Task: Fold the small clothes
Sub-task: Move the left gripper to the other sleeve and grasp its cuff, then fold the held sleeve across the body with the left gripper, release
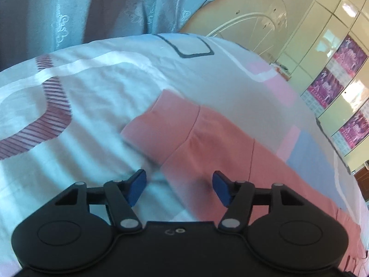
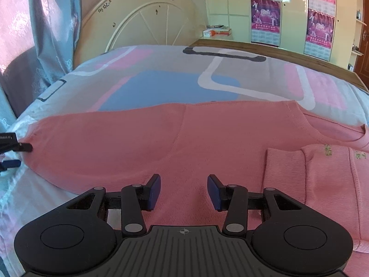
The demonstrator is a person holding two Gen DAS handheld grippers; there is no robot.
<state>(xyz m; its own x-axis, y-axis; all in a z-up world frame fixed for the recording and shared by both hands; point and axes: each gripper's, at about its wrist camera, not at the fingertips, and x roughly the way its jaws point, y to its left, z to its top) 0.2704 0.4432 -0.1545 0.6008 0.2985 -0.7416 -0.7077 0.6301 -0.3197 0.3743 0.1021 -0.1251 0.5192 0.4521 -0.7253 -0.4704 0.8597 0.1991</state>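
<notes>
A pink knit sweater [image 2: 161, 143] lies flat on the bed. One sleeve is folded over its body, with the ribbed cuff [image 2: 283, 170] at the right. In the left wrist view the other sleeve [image 1: 207, 143] runs across the sheet, its ribbed cuff [image 1: 161, 120] pointing up and left. My left gripper [image 1: 179, 188] is open and empty just above that sleeve; part of it shows at the left edge of the right wrist view [image 2: 13, 154]. My right gripper [image 2: 183, 190] is open and empty over the sweater's lower body.
The bed sheet [image 2: 170, 87] has blue, pink and white shapes. A cream headboard [image 2: 143, 16] stands at the far end. Blue curtains [image 1: 115, 7] hang on the left. Wardrobe doors with purple posters [image 2: 265, 18] line the right wall. Boxes [image 2: 216, 32] sit on a wooden ledge.
</notes>
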